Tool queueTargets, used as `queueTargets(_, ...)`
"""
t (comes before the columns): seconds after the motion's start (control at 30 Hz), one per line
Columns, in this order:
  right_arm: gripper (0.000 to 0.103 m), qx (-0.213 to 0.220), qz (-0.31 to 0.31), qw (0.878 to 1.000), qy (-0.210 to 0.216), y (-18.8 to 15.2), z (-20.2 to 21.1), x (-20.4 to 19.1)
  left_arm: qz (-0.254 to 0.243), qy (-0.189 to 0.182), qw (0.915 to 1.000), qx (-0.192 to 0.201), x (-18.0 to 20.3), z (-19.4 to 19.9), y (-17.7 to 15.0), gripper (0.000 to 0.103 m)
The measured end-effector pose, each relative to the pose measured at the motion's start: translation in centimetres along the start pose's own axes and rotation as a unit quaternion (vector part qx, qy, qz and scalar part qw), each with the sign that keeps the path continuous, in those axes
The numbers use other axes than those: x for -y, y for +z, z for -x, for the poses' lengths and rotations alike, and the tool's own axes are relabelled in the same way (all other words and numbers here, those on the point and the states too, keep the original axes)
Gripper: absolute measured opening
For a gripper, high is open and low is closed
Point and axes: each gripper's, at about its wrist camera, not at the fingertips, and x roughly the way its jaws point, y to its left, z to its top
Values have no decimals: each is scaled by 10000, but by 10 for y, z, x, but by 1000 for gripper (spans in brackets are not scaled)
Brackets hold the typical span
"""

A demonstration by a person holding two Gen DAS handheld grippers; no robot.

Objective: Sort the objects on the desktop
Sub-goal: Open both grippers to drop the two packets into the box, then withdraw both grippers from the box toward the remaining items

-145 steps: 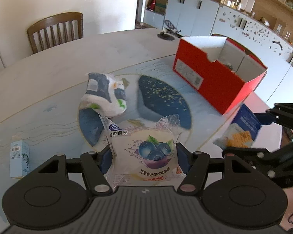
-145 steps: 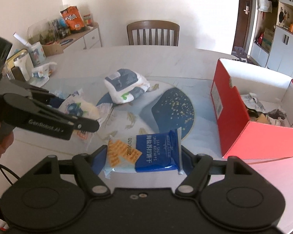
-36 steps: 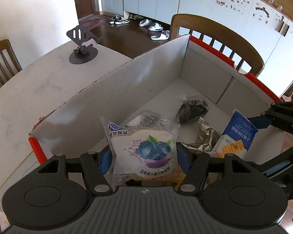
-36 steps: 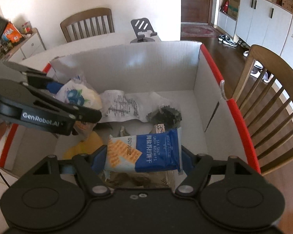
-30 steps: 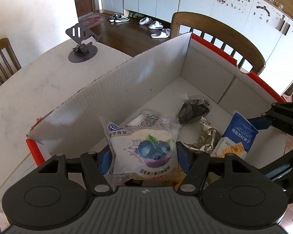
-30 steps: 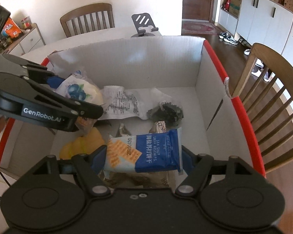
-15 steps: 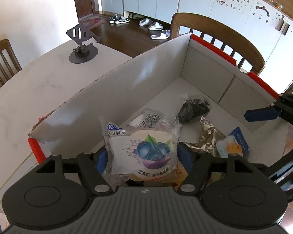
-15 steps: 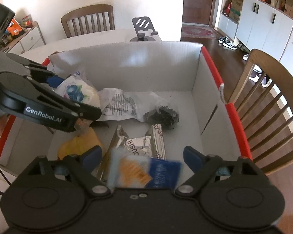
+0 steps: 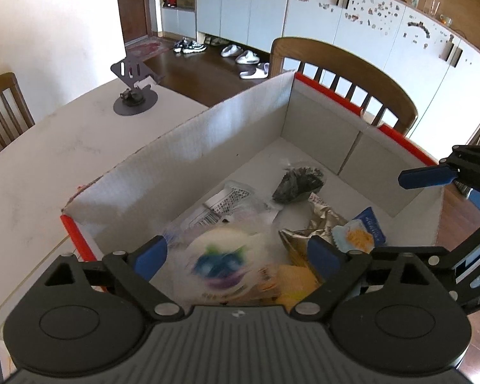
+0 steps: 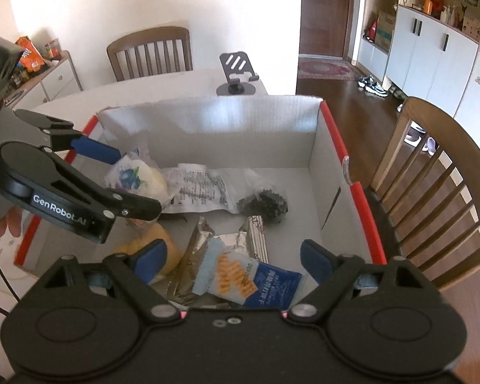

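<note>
Both grippers hovering over the red box, left gripper spread, blueberry bun packet blurring between its fingers, right gripper spread above the cracker packet lying inside.

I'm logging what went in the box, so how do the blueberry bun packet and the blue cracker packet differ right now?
The blueberry bun packet is round, puffy and mostly white; the blue cracker packet is flat and blue with orange crackers. The bun packet sits blurred between the open left tongs; the cracker packet lies sharp on foil. Both are inside the red box.
</note>
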Motion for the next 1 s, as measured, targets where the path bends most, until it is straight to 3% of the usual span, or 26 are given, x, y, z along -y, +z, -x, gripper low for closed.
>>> queueTargets(0.37,90,385,77,9992,16,0,32,-4,62,-107,9995,290,13,38,-8,95)
queueTargets(1.0,90,647,0,9977,177,-12,76,-28,225,-69,9968,762,15,105,-41,95)
